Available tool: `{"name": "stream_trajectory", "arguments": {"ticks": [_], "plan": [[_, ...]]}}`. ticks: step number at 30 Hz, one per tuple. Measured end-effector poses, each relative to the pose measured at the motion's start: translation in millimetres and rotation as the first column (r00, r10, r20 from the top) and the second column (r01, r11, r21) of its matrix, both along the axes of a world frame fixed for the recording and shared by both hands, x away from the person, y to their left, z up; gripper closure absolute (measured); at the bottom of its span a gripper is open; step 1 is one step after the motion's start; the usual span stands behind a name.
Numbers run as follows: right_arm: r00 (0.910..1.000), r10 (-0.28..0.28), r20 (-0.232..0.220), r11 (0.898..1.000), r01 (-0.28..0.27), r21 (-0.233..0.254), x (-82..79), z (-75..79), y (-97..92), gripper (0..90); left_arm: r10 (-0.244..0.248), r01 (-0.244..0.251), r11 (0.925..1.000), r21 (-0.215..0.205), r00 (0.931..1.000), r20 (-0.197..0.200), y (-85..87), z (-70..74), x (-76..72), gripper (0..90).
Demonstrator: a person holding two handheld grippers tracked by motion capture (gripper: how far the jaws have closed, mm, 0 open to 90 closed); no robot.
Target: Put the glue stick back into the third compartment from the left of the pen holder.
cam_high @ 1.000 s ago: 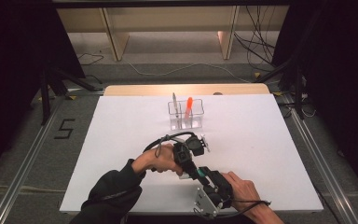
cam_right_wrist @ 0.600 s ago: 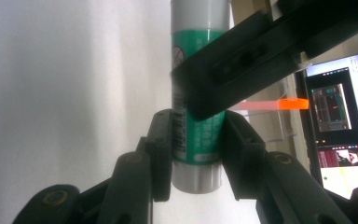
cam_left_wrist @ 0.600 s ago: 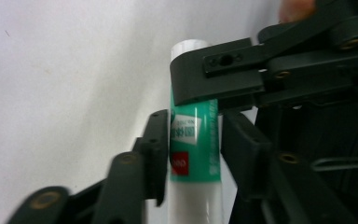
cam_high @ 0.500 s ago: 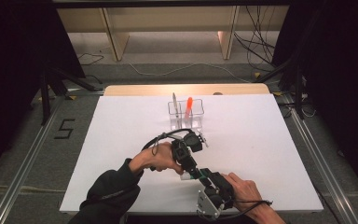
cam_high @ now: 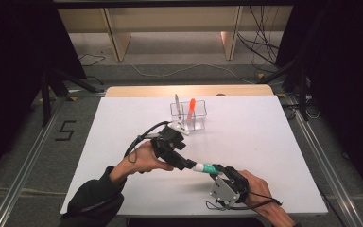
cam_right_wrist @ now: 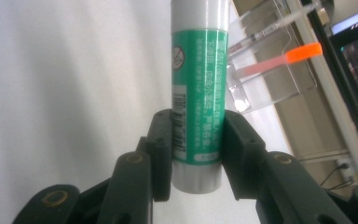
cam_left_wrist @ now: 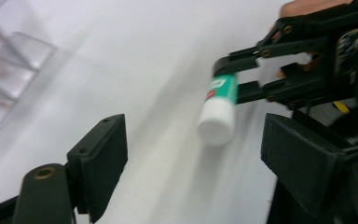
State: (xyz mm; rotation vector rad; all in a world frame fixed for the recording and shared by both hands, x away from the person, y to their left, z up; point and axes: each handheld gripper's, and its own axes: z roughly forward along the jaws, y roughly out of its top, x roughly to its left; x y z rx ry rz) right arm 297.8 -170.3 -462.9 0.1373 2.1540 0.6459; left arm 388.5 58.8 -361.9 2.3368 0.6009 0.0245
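Holding the glue stick (cam_right_wrist: 196,93) by its end, the right gripper (cam_right_wrist: 196,154) is risking a droop; left gripper (cam_left_wrist: 191,154), fingers just opening, grips nothing.

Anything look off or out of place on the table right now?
Nothing stands out. The right gripper grips the glue stick squarely. The left gripper has just opened its jaws with nothing between them. The clear holder stands upright with its pens.

I see a clear holder (cam_high: 189,115) at the far middle of the white tabletop (cam_high: 274,142), with an orange marker (cam_high: 191,108) and a grey pen (cam_high: 177,102) upright inside.
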Motion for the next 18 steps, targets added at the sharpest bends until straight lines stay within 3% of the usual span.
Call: {"name": "stream_trajectory", "arguments": {"ticks": [4, 6, 10, 14, 18], "plan": [[0.998, -0.03, -0.056, 0.997, 0.034, 0.068, 7.4, 5.7, -6.8, 66.8, 0.089, -0.083, 0.9926, -0.089, 0.9941, 0.063, 26.3, -9.8, -3.3, 21.8], [0.9954, -0.042, -0.086, 0.992, 0.051, 0.113, 12.8, 8.3, -10.3, 66.9, 0.138, -0.125, 0.9828, -0.136, 0.9862, 0.091, 37.2, -15.5, -6.5, 21.1], [0.9881, -0.051, -0.145, 0.977, 0.08, 0.199, 24.3, 14.7, -15.4, 66.8, 0.202, -0.176, 0.9616, -0.211, 0.9733, 0.11, 53.9, -24.6, -12.0, 21.0], [0.9779, -0.057, -0.201, 0.95, 0.116, 0.292, 36.3, 20.8, -19.5, 66.8, 0.245, -0.203, 0.9444, -0.259, 0.9584, 0.145, 62.2, -31.5, -18.6, 20.1], [0.9646, -0.053, -0.258, 0.908, 0.154, 0.389, 48.7, 28.0, -25.1, 66.8, 0.295, -0.228, 0.9184, -0.323, 0.9397, 0.174, 70.9, -34.8, -25.1, 18.3]]}}
